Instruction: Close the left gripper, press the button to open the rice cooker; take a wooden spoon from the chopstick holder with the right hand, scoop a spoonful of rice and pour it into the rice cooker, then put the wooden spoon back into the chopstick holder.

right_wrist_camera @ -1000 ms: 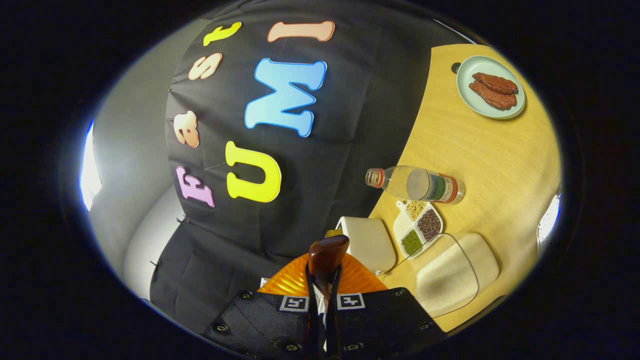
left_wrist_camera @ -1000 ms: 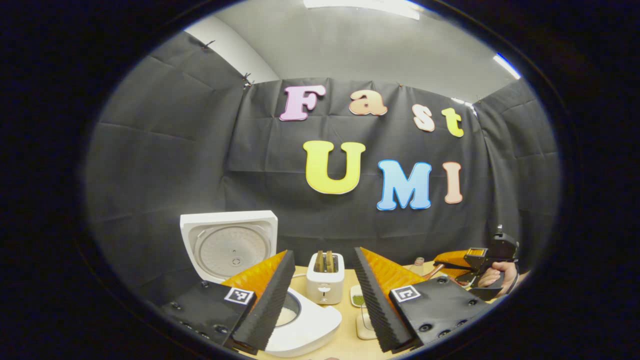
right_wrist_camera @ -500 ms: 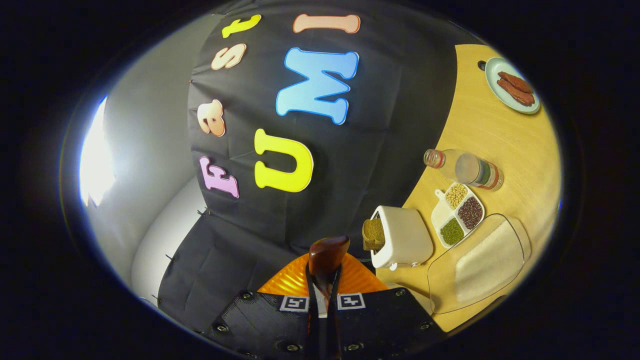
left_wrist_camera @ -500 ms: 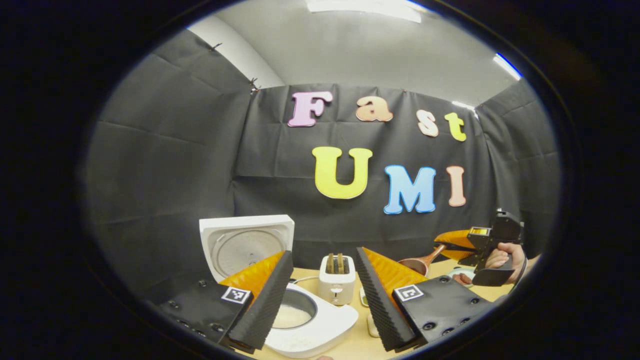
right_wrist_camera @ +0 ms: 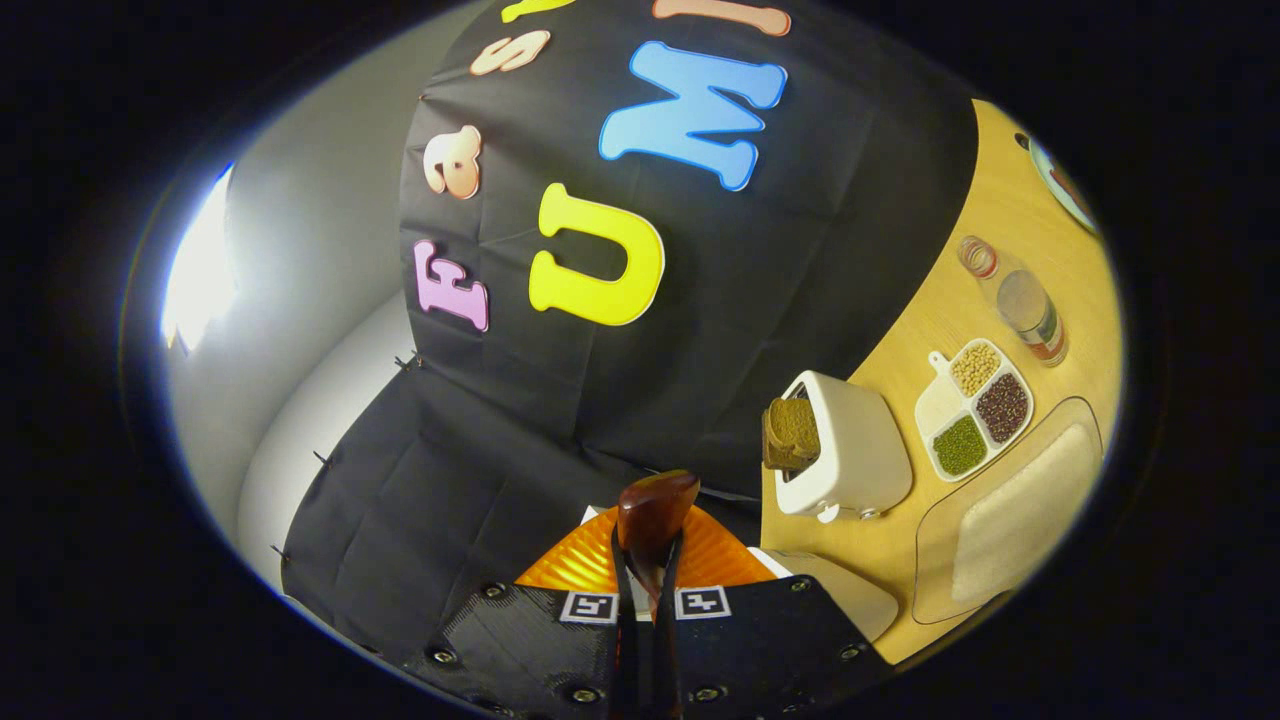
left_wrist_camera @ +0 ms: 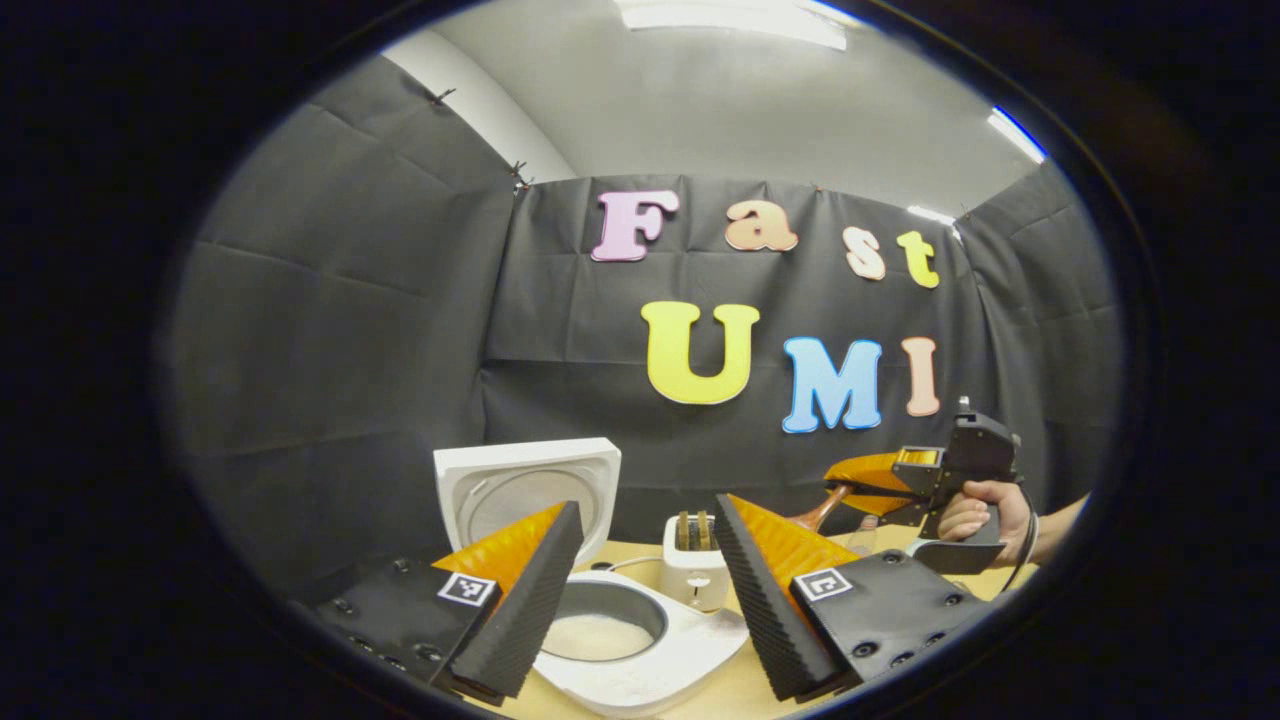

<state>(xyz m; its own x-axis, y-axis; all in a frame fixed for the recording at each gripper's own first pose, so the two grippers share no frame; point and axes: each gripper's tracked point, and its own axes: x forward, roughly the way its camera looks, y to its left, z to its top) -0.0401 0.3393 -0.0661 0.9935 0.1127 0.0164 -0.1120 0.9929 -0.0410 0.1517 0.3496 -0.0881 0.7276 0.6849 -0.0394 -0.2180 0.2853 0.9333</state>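
The white rice cooker (left_wrist_camera: 640,660) stands open, its lid (left_wrist_camera: 525,485) upright and white rice in its pot. My left gripper (left_wrist_camera: 640,590) hangs open just above and in front of it, holding nothing. Off to the right, a hand (left_wrist_camera: 975,515) holds my right gripper (left_wrist_camera: 870,480) above the table, shut on the wooden spoon (left_wrist_camera: 820,510), whose bowl is hidden behind my left gripper's finger. In the right gripper view, the right gripper (right_wrist_camera: 647,580) grips the spoon (right_wrist_camera: 655,510) edge-on, and a corner of the cooker (right_wrist_camera: 830,590) shows below. I cannot see whether the spoon carries rice.
A white toaster (right_wrist_camera: 845,455) with bread (right_wrist_camera: 793,430) stands behind the cooker. To its right lie a divided dish of beans (right_wrist_camera: 970,405), a clear tray of rice (right_wrist_camera: 1020,500), a bottle (right_wrist_camera: 1025,305) and a plate (right_wrist_camera: 1065,185). The toaster (left_wrist_camera: 695,570) sits between my left fingers.
The right gripper has risen and travelled left with the spoon, away from the rice tray and nearer the cooker. The left gripper view has drifted, so the cooker sits more central.
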